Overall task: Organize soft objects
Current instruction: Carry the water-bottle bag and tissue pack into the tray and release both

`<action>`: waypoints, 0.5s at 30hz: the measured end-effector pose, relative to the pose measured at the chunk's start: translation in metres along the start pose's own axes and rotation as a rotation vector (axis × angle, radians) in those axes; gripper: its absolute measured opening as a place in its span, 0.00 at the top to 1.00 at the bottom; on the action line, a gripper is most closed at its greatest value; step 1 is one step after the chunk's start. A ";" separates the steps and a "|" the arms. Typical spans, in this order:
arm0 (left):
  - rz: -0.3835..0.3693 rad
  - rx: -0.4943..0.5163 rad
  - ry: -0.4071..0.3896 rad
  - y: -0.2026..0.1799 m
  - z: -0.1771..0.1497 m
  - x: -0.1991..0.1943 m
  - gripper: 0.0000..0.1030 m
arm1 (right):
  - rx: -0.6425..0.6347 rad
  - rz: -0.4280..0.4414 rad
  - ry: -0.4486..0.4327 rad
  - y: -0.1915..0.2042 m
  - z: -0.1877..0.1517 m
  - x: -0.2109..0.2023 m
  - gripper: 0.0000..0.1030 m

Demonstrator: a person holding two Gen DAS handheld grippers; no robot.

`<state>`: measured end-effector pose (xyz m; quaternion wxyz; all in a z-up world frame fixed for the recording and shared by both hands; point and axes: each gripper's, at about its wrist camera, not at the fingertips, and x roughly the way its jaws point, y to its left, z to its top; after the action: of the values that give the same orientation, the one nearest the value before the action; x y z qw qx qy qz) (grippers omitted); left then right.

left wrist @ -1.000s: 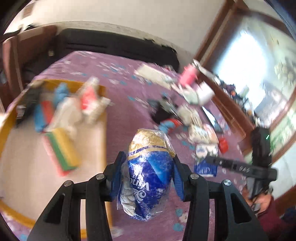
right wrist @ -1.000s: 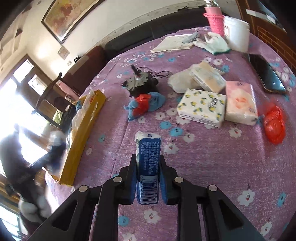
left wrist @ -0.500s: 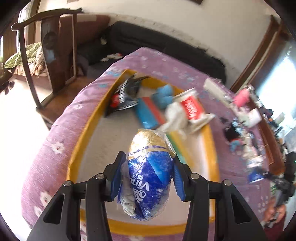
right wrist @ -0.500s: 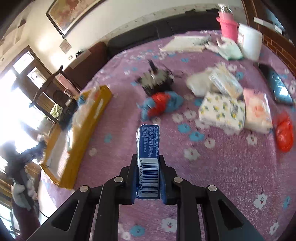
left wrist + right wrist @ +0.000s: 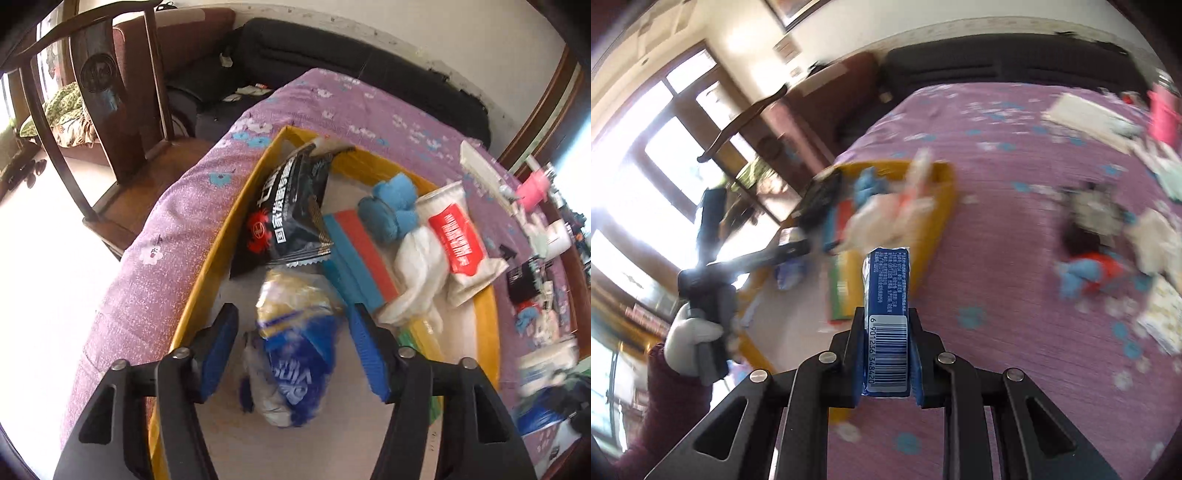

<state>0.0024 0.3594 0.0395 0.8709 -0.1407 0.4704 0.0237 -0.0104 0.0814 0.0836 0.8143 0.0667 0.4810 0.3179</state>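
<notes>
— Two grippers are seen; how is the left gripper (image 5: pixel 293 350) set?

— Its blue-padded jaws are spread wide, with a gap on each side of the blue and gold plastic-wrapped tissue pack (image 5: pixel 295 347), which is blurred between them above the pale floor of the yellow-rimmed shallow tray (image 5: pixel 221 236).

— What else is held by that tray?

— A black crinkled snack bag (image 5: pixel 291 210) is propped at its left wall; beside it a red and blue sponge (image 5: pixel 354 251), a blue plush toy (image 5: pixel 391 206) and a white pouch with a red label (image 5: pixel 458 240) are found.

— And the right gripper (image 5: pixel 886 354)?

— It is clamped on a blue barcoded tissue packet (image 5: pixel 886 321), held upright above the purple flowered tablecloth (image 5: pixel 997 258), near the tray's corner.
</notes>
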 end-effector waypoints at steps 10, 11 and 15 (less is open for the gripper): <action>-0.094 -0.061 -0.160 0.034 -0.038 -0.077 0.27 | -0.045 0.101 0.176 0.054 0.015 0.109 0.78; -0.096 -0.070 -0.175 0.037 -0.042 -0.083 0.27 | -0.045 0.094 0.173 0.055 0.017 0.117 0.77; -0.069 -0.102 -0.226 0.047 -0.055 -0.103 0.22 | -0.023 0.067 0.135 0.052 0.021 0.122 0.63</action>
<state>-0.1079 0.3986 0.0854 0.9103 -0.1975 0.3622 0.0335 0.0240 0.1972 0.0260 0.7697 0.0520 0.5286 0.3541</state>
